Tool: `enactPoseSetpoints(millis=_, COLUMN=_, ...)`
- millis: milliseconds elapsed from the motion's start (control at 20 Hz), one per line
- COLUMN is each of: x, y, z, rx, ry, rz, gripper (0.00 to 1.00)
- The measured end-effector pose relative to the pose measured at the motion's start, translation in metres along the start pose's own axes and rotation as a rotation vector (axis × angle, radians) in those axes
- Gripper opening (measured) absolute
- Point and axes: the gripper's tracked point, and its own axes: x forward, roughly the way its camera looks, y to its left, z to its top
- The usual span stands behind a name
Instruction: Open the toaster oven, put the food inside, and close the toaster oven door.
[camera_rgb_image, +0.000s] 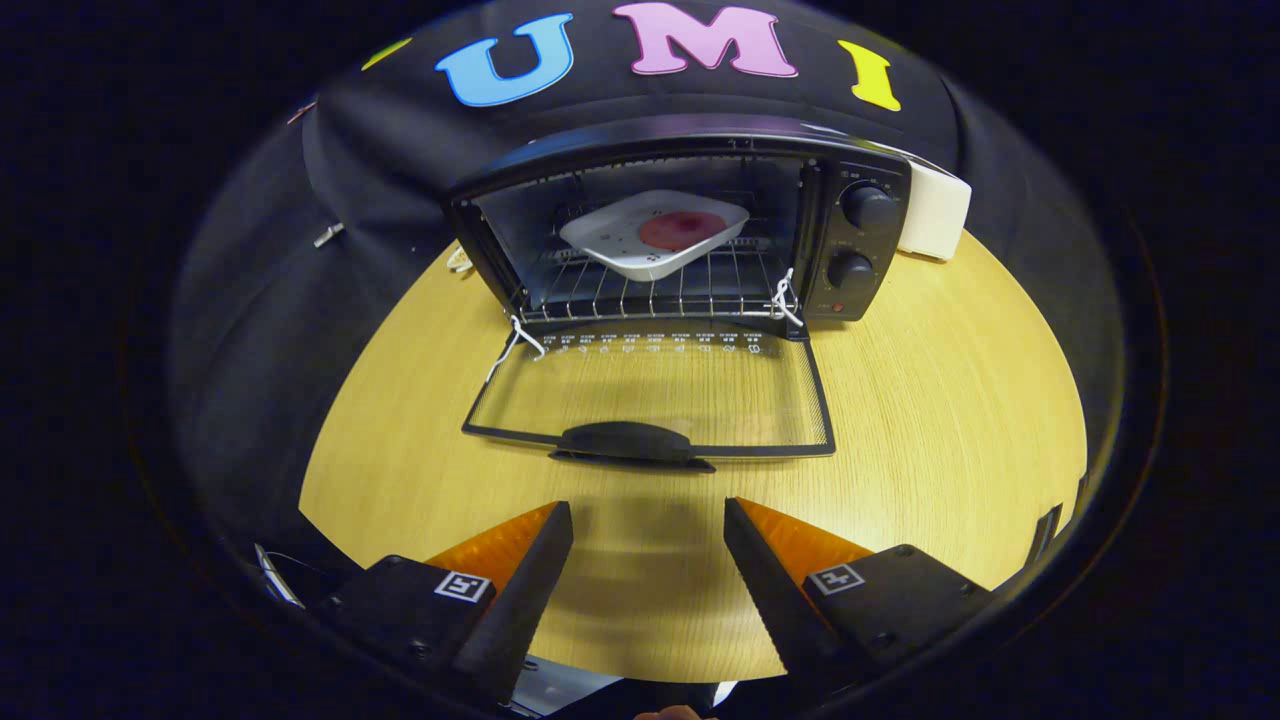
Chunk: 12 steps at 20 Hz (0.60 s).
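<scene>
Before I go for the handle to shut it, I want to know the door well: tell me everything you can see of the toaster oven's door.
The door is swung fully down, lying about flat over the wooden table, hinged at the toaster oven mouth. It is a dark frame around clear glass with small white markings near the hinge. A dark curved handle sits on its free edge, facing the open gripper, which stands short of it. White cords hang at both hinge corners.

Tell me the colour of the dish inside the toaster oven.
White dish with reddish-pink food; gripper view.
</scene>
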Motion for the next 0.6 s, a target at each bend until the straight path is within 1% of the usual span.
enactPoseSetpoints(millis=200, x=0.017, y=-0.005, z=-0.010, rx=-0.025, ry=0.037, rz=-0.057, gripper=0.99)
enactPoseSetpoints(millis=400, x=0.037, y=-0.009, z=0.001, rx=-0.051, ry=0.003, rz=-0.123, gripper=0.99)
enactPoseSetpoints(millis=500, x=0.048, y=-0.012, z=-0.002, rx=-0.073, ry=0.017, rz=-0.159, gripper=0.99)
enactPoseSetpoints(millis=600, x=0.056, y=-0.011, z=-0.006, rx=-0.068, ry=0.036, rz=-0.166, gripper=1.00)
